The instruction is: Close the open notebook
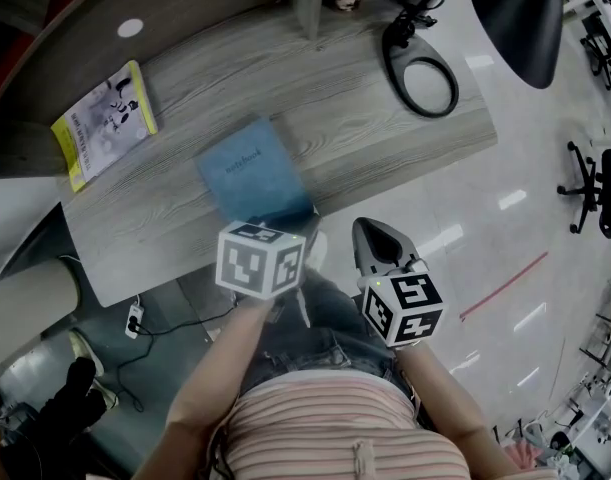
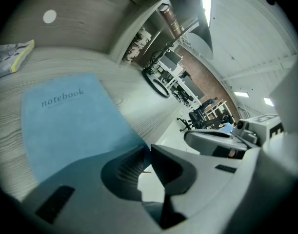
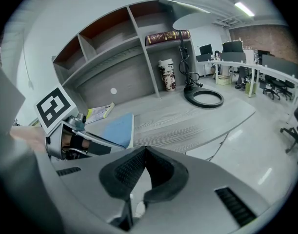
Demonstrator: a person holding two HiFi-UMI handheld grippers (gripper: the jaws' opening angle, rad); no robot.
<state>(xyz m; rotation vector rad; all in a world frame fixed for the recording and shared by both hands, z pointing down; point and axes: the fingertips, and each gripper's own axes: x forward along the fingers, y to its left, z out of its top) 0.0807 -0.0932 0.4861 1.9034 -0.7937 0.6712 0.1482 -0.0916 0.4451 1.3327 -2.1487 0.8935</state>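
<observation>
Though near the closed notebook (image 2: 66, 126), left tool (image 2: 149, 150) and right tool (image 3: 145, 150) each pressed together, empty.

"notebook" is printed on the blue notebook's (image 2: 75, 126) cover

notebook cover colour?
The notebook cover is blue, lettered "notebook"; clearest in the left gripper view.

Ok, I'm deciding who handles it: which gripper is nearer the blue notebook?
Left. The left gripper is right at the near edge of the notebook, over the desk. The right gripper hangs past the desk's front edge, to the notebook's right.
</observation>
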